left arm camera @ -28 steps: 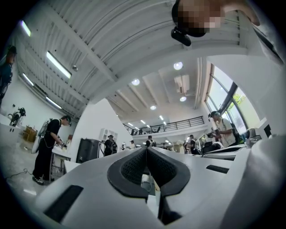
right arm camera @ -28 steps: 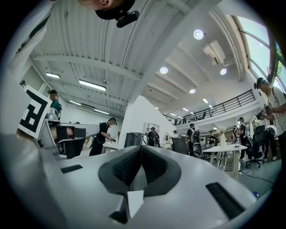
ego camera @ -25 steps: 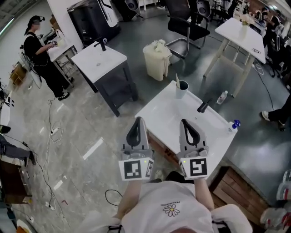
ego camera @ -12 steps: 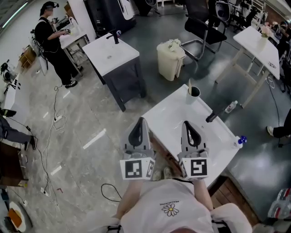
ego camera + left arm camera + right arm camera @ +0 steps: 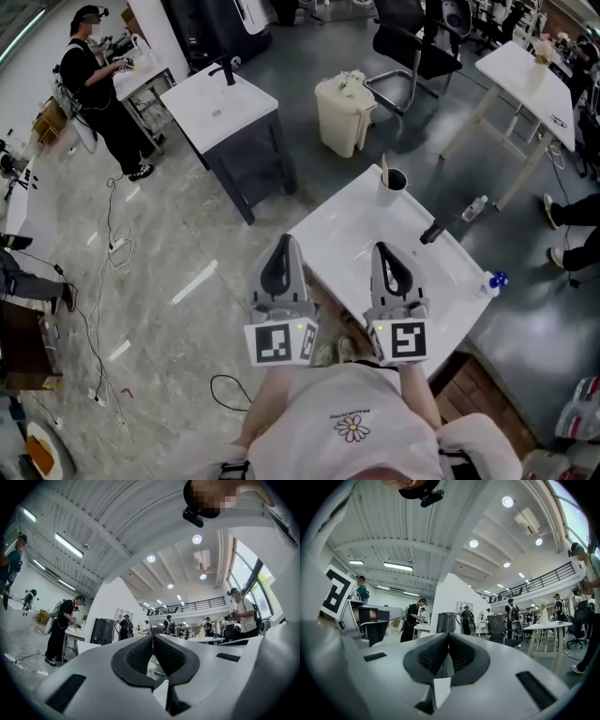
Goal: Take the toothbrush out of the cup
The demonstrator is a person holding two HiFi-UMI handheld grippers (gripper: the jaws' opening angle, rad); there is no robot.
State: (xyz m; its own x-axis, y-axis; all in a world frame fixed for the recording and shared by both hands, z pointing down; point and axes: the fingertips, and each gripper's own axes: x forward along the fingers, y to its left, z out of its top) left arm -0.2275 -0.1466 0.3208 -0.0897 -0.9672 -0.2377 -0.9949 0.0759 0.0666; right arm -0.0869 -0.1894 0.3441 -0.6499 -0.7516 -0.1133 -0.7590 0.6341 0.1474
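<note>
2 grippers, jaws pressed together, empty: left gripper and right gripper hover over near edge of white counter. Cup stands at far corner, toothbrush roughly upright inside it. Cup is well ahead of right gripper, so right hand looks nearer.

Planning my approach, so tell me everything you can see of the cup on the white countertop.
The cup is a white tumbler, plastic or ceramic by its look, with a dark inside. It stands upright on the far corner of the white countertop, near the edge, beyond the black faucet. A pale toothbrush stands in it against the left rim, its end sticking up. Nothing else touches it; the left gripper and right gripper are well short of it.
</note>
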